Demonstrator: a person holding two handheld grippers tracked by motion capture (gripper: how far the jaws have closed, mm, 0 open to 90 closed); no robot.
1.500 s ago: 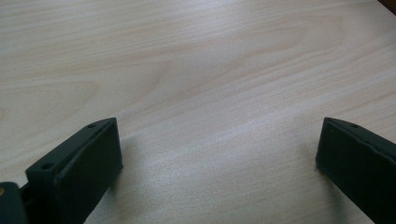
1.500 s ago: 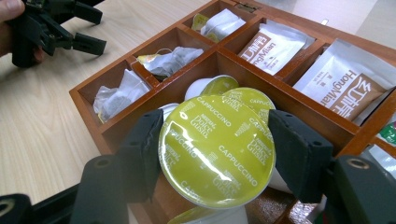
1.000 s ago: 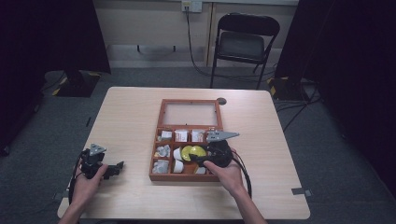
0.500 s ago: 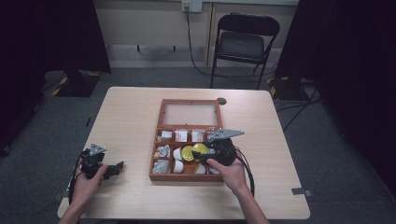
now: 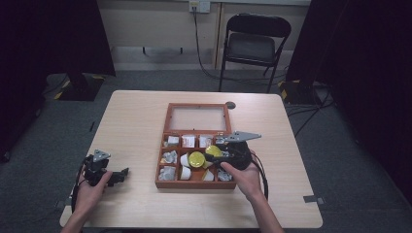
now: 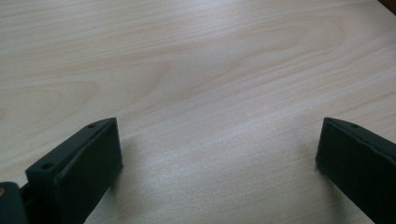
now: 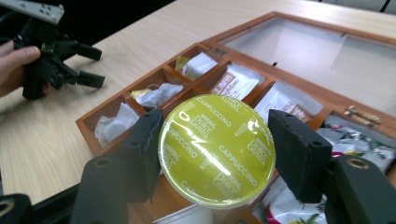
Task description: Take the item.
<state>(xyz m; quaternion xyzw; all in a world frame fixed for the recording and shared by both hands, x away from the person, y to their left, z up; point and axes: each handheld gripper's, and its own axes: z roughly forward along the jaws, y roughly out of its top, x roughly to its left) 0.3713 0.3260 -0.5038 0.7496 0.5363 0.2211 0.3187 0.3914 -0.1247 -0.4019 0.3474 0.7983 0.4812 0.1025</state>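
Clamping a yellow-green coffee capsule (image 7: 216, 149) by its rim, my right gripper (image 7: 217, 154) holds it foil side up between its two black jaws, one on each side of the disc. Below and beyond those jaws sits the open wooden box (image 7: 88, 126), its compartments stuffed with small packets (image 7: 152, 95); the glass lid (image 7: 299, 49) lies flat farther ahead. Off to the left of these jaws, my left hand (image 7: 14, 65) holds my left gripper (image 6: 217, 154), whose jaws stand wide apart over bare tabletop (image 6: 196, 70), gripping nothing.
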